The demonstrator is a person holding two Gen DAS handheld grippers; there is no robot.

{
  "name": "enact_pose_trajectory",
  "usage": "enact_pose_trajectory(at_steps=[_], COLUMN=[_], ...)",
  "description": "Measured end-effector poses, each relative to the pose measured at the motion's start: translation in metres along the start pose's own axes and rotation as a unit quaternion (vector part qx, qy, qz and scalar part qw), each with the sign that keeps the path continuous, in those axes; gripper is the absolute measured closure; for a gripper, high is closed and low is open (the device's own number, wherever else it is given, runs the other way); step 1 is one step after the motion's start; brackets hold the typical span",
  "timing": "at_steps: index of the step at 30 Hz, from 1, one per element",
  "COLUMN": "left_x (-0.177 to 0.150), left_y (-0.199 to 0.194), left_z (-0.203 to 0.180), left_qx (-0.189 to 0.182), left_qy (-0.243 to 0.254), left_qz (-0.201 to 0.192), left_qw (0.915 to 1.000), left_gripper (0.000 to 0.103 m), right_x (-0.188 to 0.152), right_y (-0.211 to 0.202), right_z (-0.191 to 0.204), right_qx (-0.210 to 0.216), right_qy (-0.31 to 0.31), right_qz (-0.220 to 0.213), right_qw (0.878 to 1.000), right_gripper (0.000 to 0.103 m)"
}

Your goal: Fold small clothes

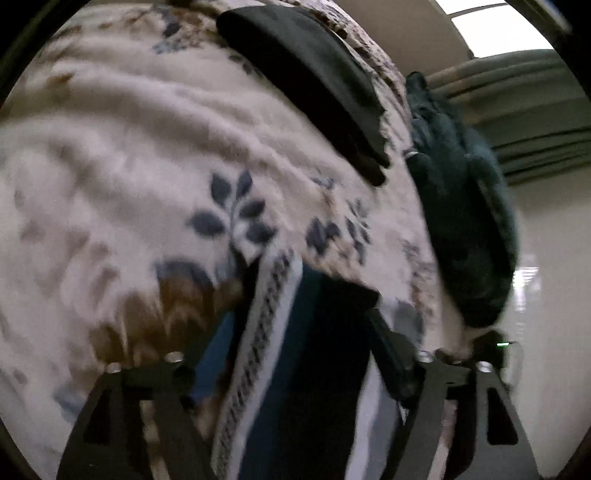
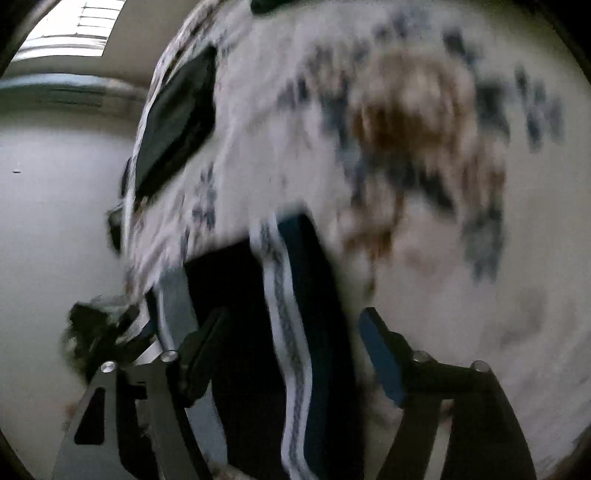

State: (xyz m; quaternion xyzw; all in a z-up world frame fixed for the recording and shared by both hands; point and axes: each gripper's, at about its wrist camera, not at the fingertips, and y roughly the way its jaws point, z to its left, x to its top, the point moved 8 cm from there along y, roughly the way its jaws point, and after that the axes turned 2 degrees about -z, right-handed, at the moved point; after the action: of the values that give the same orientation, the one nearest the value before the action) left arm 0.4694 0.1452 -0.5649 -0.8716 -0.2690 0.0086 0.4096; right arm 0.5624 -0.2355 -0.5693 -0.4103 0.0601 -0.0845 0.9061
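Note:
A small dark garment with a white patterned band and blue stripe (image 1: 295, 369) lies between my left gripper's (image 1: 299, 332) fingers, over a floral blanket (image 1: 147, 166). The jaws stand wide apart around the cloth, not pinching it. In the right wrist view the same garment (image 2: 280, 332) runs between my right gripper's (image 2: 295, 325) spread fingers. A folded black garment (image 1: 314, 81) rests on the blanket further off; it also shows in the right wrist view (image 2: 177, 122). Both views are motion-blurred.
A dark teal fuzzy cloth (image 1: 465, 206) hangs at the blanket's right edge. Beyond it are a pale floor (image 1: 554, 277), green curtains (image 1: 524, 110) and a bright window (image 1: 491, 29). A dark object (image 2: 96, 332) sits beside the blanket's edge.

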Motion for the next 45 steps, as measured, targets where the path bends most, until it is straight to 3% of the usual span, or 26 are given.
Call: enact_pose_trajectory(at_steps=[4,6,9,10,11,12,14,18,23,29,35,37,41,45], left_x=[-0.041,-0.058,-0.066,-0.066,-0.065,-0.063,-0.06,-0.047,-0.02,0.051,0.157,0.197,0.279,0.336], left_y=[0.009,0.023,0.033,0.035,0.036,0.035,0.032,0.021,0.001,-0.027,-0.053,-0.053,-0.035,-0.009], left_z=[0.014,0.02,0.014,0.009,0.003,-0.004,-0.013,-0.026,-0.038,-0.06,-0.085,-0.092,-0.101,-0.102], left_qx=[-0.04,-0.047,-0.055,-0.057,-0.057,-0.059,-0.06,-0.05,-0.067,-0.079,-0.089,-0.09,-0.084,-0.068], left_qy=[-0.031,-0.05,-0.051,-0.047,-0.035,-0.022,-0.006,0.02,0.034,0.079,0.129,0.142,0.151,0.168], left_qz=[0.041,0.065,0.061,0.058,0.052,0.046,0.037,0.027,0.032,0.043,0.037,0.033,0.028,0.027], left_qw=[0.9979,0.9956,0.9953,0.9956,0.9964,0.997,0.9975,0.9982,0.9967,0.9928,0.987,0.9852,0.9845,0.9831], left_gripper=[0.026,0.026,0.026,0.027,0.029,0.035,0.071,0.077,0.079,0.079,0.079,0.079,0.078,0.078], right_x=[-0.047,-0.056,-0.058,-0.059,-0.06,-0.063,-0.066,-0.063,-0.062,-0.041,0.027,0.02,0.022,0.037], right_y=[0.036,0.047,0.055,0.058,0.058,0.061,0.059,0.037,0.017,0.003,0.007,0.013,0.023,0.043], right_z=[-0.022,-0.022,-0.012,-0.008,-0.006,-0.003,0.004,0.017,0.056,0.123,0.207,0.223,0.229,0.216], right_qx=[0.064,0.102,0.139,0.145,0.151,0.153,0.142,0.126,0.113,0.11,0.117,0.119,0.125,0.115], right_qy=[0.034,0.047,0.049,0.049,0.049,0.048,0.039,0.042,0.03,0.038,0.039,0.036,0.038,0.029], right_qz=[0.09,0.098,0.09,0.087,0.084,0.089,0.075,0.027,-0.011,-0.064,-0.12,-0.135,-0.155,-0.158], right_qw=[0.993,0.989,0.985,0.984,0.984,0.983,0.986,0.991,0.993,0.991,0.985,0.983,0.979,0.98], right_gripper=[0.028,0.028,0.026,0.034,0.045,0.071,0.074,0.078,0.079,0.079,0.079,0.079,0.079,0.079])
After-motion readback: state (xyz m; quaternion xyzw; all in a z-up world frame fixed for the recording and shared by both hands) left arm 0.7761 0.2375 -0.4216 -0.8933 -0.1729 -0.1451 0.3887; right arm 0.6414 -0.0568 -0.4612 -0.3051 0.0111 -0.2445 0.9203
